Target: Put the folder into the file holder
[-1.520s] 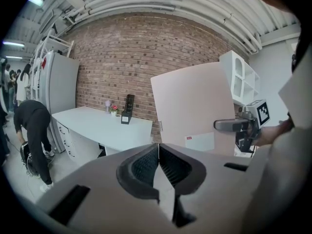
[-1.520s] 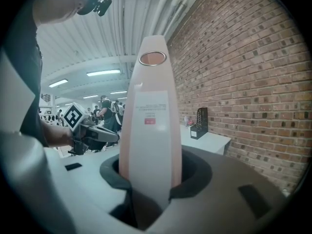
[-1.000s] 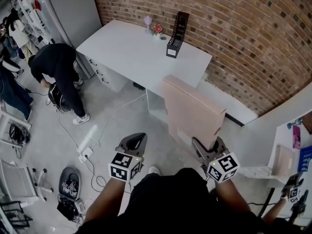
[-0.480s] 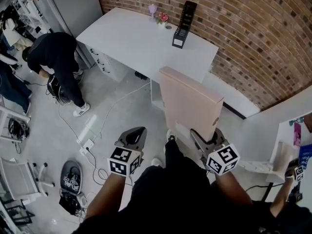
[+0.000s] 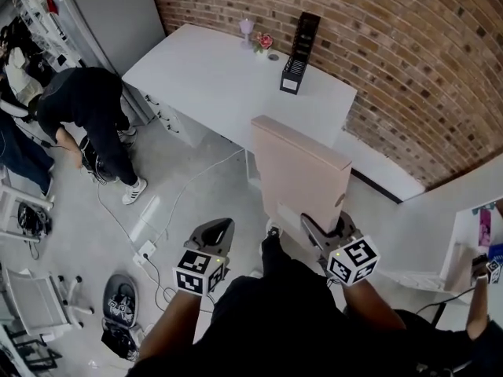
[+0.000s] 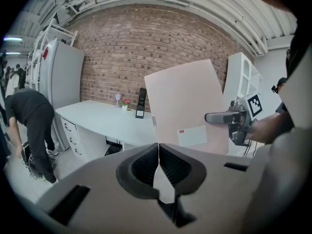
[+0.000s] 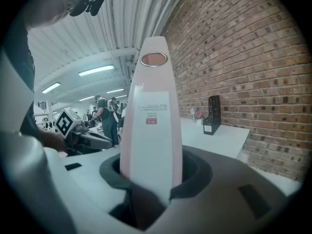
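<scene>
My right gripper [image 5: 321,232] [image 7: 151,177] is shut on the lower end of a pale pink folder [image 5: 300,171] [image 7: 151,116] [image 6: 187,106], holding it upright in the air in front of me. The folder's spine with a round finger hole faces the right gripper view. A black mesh file holder [image 5: 299,45] [image 6: 141,104] [image 7: 212,115] stands near the back edge of the white desk [image 5: 212,85], by the brick wall. My left gripper [image 5: 214,232] [image 6: 158,152] is shut and empty, low at the left, apart from the folder.
A small pink flower pot [image 5: 263,42] and a purple glass [image 5: 247,28] stand left of the file holder. A person in black [image 5: 86,104] bends over at the left beside a grey cabinet [image 5: 110,10]. Cables and a power strip [image 5: 145,250] lie on the floor. White shelving [image 5: 464,234] stands at the right.
The view has drifted closer to the desk; the folder stays upright in my right gripper. The person at the left has shifted slightly.
</scene>
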The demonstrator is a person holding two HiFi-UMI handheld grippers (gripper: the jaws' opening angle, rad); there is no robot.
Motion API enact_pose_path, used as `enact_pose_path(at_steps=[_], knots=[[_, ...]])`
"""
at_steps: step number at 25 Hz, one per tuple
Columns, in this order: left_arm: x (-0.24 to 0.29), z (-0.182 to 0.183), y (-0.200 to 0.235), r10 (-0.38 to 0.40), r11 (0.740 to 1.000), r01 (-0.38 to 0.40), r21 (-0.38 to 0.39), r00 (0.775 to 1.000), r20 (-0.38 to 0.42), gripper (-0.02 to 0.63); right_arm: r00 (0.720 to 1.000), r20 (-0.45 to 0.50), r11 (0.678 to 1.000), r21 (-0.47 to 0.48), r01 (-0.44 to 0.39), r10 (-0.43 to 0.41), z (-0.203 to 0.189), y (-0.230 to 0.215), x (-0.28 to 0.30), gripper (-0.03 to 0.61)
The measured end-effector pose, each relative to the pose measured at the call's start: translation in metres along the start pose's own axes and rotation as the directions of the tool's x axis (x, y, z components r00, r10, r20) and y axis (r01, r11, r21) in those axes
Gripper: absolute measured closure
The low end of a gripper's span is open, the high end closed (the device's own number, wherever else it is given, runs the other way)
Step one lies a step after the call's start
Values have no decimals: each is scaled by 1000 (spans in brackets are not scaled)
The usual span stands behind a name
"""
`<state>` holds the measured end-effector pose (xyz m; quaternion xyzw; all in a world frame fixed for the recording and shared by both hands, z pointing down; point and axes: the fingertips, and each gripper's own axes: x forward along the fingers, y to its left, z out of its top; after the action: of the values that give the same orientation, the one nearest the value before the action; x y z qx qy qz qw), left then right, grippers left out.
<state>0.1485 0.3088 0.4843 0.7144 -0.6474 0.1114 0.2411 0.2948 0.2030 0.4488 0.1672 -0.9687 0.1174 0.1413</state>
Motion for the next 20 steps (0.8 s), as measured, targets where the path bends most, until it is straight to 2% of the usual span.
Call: enact_pose_path(at_steps=[5, 10, 16, 20], knots=[[42, 35, 28, 4, 1000, -4, 28, 1000, 7, 607, 1000, 16, 1000, -10, 7, -7, 18, -39, 32, 403], [88, 87, 52, -8, 999, 7, 43, 1000, 21, 607, 999, 39, 999, 3, 33, -33, 51, -87, 66, 403], [154, 141, 76, -3, 999, 0, 54, 998, 57, 607, 997, 66, 999, -33, 41, -39, 87, -151, 100, 403], [189, 161, 83, -15, 997, 10, 72, 998, 58, 607, 996, 73, 999, -13, 46, -45, 98, -187, 125, 403]])
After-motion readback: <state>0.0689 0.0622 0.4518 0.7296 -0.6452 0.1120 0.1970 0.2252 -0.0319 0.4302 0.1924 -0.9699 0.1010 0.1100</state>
